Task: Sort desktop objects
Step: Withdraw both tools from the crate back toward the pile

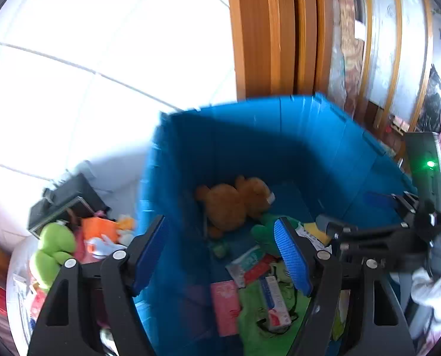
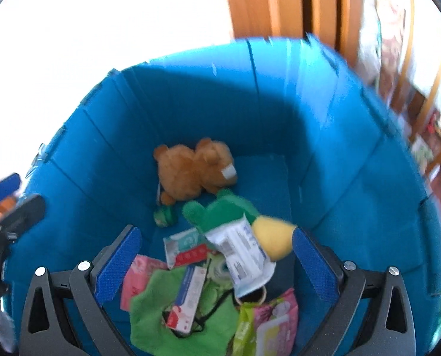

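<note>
Blue pads (image 1: 293,259) of the left gripper (image 1: 220,255) are seen spread and empty at the bin (image 1: 279,124) wall, while soft toys still to be sorted, a frog (image 1: 52,252) among them, lie heaped outside to the left; light and squashy, the frog is best pinched at its body. From the right wrist, the right gripper (image 2: 217,261) is likewise found released and empty over the bin, where a bear (image 2: 195,170), a duck (image 2: 235,222) and flat packets lie.

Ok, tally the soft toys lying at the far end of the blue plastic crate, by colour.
Brown plush bear: 1
Green plush toy with a yellow end: 1
Total at the far end of the blue plastic crate: 2
</note>
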A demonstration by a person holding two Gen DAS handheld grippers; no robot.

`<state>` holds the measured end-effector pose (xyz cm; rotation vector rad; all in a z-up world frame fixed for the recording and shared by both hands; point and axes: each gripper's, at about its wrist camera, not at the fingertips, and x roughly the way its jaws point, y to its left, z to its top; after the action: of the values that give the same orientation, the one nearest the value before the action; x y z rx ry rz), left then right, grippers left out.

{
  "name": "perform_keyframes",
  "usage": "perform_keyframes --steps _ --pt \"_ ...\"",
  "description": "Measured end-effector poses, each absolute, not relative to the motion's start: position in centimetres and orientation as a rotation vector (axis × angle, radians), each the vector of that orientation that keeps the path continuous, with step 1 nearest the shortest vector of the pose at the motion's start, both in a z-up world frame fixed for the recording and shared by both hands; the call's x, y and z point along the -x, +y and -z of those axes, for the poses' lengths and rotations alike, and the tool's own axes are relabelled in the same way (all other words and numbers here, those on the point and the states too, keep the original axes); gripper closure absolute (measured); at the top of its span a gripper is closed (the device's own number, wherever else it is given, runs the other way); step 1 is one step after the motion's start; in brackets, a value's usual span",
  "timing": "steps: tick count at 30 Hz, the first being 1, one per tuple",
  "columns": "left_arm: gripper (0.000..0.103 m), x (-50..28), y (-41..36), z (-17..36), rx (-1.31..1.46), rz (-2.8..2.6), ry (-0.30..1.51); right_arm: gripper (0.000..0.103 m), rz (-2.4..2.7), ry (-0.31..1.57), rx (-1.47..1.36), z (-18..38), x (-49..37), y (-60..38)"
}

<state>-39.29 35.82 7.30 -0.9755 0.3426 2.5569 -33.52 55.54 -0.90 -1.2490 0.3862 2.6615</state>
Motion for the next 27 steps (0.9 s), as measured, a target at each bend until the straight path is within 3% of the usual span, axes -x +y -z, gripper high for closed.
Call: perform_keyframes --steps 5,10,12,13,14,20,27 --pt "0.029 36.0 29.8 -10.3 0.839 -2.691 0.325 0.0 -2.776 0.292 1.1 -2.8 31.9 52.8" --pt "0.028 32.7 22.5 -11.5 0.735 -2.843 0.243 0.0 -2.956 0.319 0.999 -7.2 30.1 47.6" --pt "0.021 31.5 19.1 -11.2 0.72 -2.886 0.191 0.0 -3.028 0.284 0.951 -8.5 29.1 44.5" --pt "0.009 30.9 17.5 -10.8 0.712 -2.912 0.174 0.0 -3.063 0.275 0.933 -8.9 28.7 43.0" --pt "0.0 30.3 15.9 -10.3 0.699 -2.947 0.16 0.0 -3.099 0.27 0.915 -9.1 28.3 41.6" --pt "0.0 27.4 7.6 -6.0 0.735 -3.108 0.144 0.0 -3.265 0.233 0.902 -7.8 27.1 31.6" --pt "0.0 25.4 -2.5 3.2 1.077 -3.114 -0.022 0.0 -3.402 0.143 0.938 -4.3 26.4 21.9"
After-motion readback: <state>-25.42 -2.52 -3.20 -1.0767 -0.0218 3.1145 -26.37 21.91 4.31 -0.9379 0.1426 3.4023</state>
